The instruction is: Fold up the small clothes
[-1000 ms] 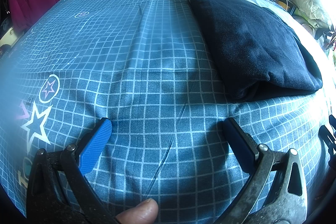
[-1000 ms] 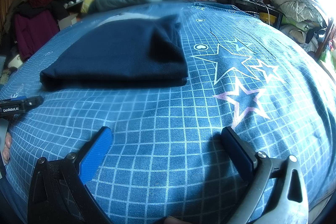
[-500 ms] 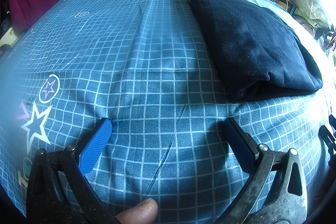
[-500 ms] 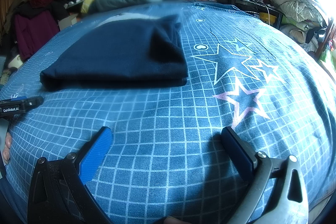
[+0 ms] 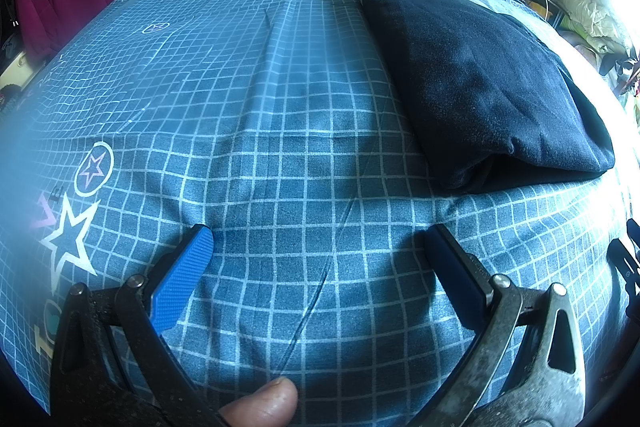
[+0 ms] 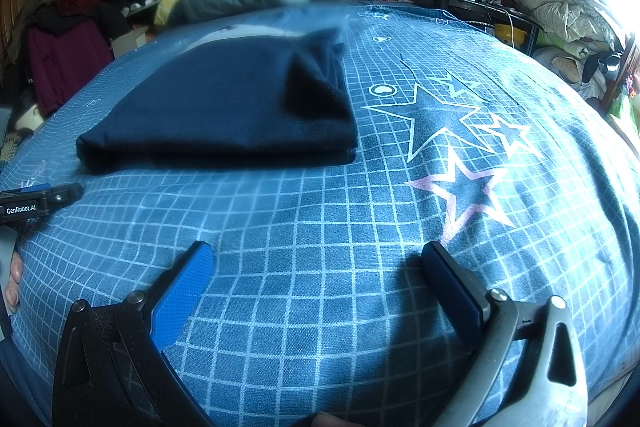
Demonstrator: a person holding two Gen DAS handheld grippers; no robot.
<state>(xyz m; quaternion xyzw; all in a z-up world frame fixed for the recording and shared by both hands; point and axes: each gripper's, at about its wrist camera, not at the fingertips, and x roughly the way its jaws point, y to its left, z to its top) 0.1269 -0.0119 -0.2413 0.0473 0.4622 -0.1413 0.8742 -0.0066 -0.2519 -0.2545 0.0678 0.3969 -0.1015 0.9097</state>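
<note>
My left gripper [image 5: 320, 255] and right gripper [image 6: 318, 271] hover agape near the folded garment [image 6: 224, 107] on the bed [image 6: 400, 211]; folding looks done, next likely another garment.

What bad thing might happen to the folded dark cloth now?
The dark cloth lies folded on the bed sheet, with both grippers open and away from it. If the left gripper or right gripper grabs only the top layer, the fold may come apart. Pushing along the soft sheet could also bunch it and skew the cloth.
</note>
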